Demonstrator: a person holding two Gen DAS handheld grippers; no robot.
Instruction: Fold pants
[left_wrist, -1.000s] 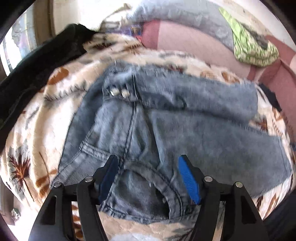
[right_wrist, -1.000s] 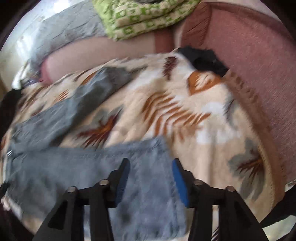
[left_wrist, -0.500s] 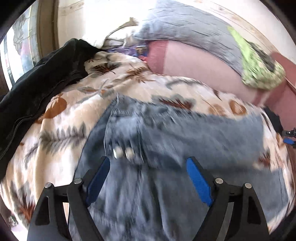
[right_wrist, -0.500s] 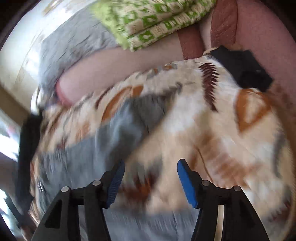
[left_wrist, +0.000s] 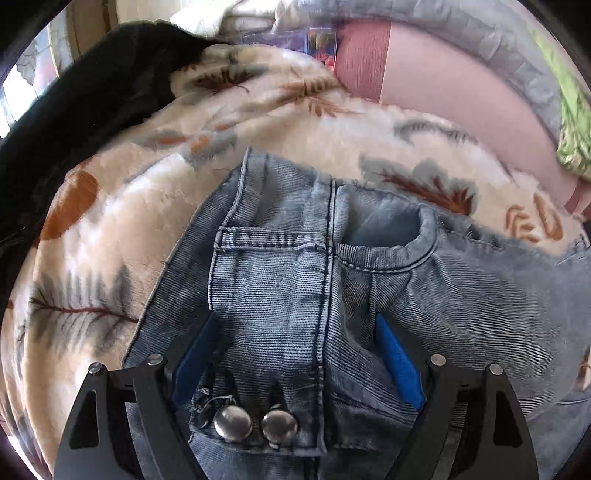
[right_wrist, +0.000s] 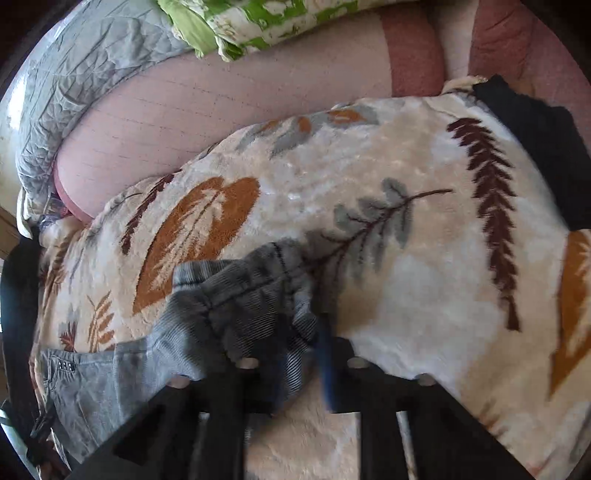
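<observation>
The left gripper (left_wrist: 295, 354) had black, angular finger arms with triangular cut-outs, round silver screw heads at the joints and bright blue pads lining the jaws. The right gripper (right_wrist: 295, 354) looked alike, black and blurred.

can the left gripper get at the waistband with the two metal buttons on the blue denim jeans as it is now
Probably yes. The left gripper stands open with its blue pads either side of the blue denim jeans, and the two metal buttons on the waistband lie just below between them. Nothing covers the denim there.
</observation>
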